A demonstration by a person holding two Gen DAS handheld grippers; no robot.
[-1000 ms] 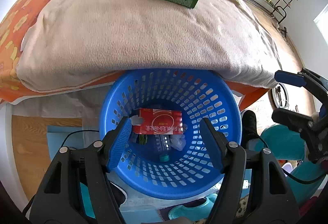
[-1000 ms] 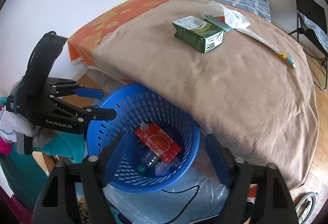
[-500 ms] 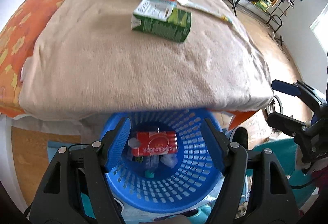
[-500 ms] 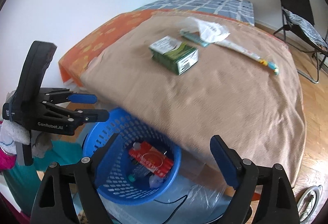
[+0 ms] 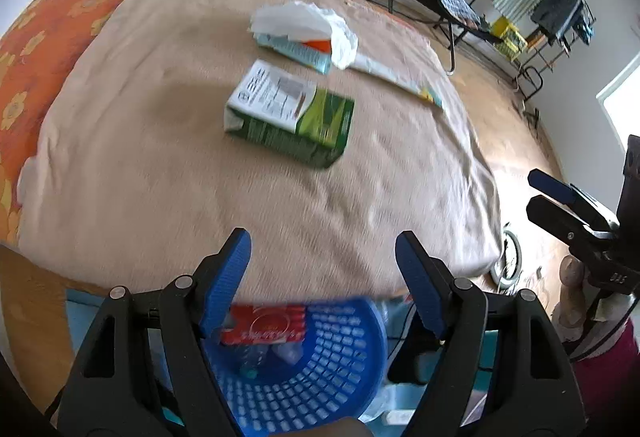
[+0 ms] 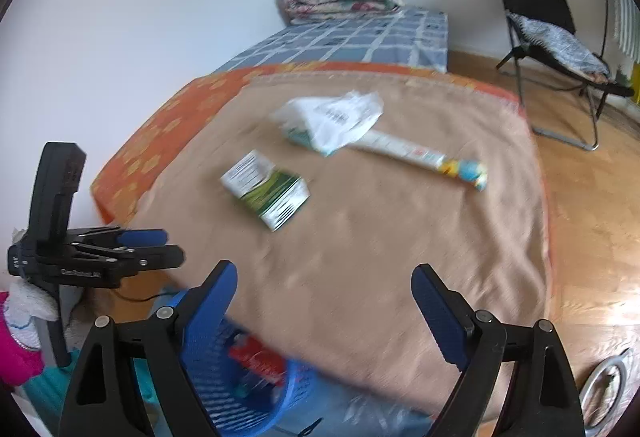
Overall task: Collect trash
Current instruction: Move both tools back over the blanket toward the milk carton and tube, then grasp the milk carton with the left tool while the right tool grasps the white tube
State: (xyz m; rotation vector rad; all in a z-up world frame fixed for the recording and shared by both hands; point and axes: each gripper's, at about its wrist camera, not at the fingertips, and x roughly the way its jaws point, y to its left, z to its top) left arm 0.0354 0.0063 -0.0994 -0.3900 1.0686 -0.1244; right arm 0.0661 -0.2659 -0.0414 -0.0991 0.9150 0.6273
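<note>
In the left wrist view the blue basket (image 5: pixel 320 365) is seen at the bottom centre, below the edge of the bed, and one red packet (image 5: pixel 262 327) plus what looks like one clear bottle (image 5: pixel 256 355) are already held in it. The step in hand is judged to be the reach toward the next piece of trash (the drop into the basket looks finished). The left gripper (image 5: pixel 322 257) is shown at lower centre over the tan blanket (image 5: pixel 160 157); its jaws have just been opening and stand fairly wide, with nothing between them.

Across the middle of the frame, left to right, the remaining trash is counted: one green carton (image 5: pixel 290 115) at centre, one crumpled white wrapper (image 5: pixel 308 21) above it, one teal-and-orange packet (image 5: pixel 298 51) half covered by that wrapper, and one long white tube (image 5: pixel 396 77) running toward the right.

In the right wrist view the left gripper (image 6: pixel 160 249) is seen again at the left edge, and the right gripper (image 6: pixel 324 297) at lower centre, its jaws wide and empty, having opened a little further. The carton (image 6: pixel 266 189) lies nearest, so the next move is judged to call for a jaw set across its narrow sides. One folding chair (image 6: pixel 548 37) is noted at upper right.
</note>
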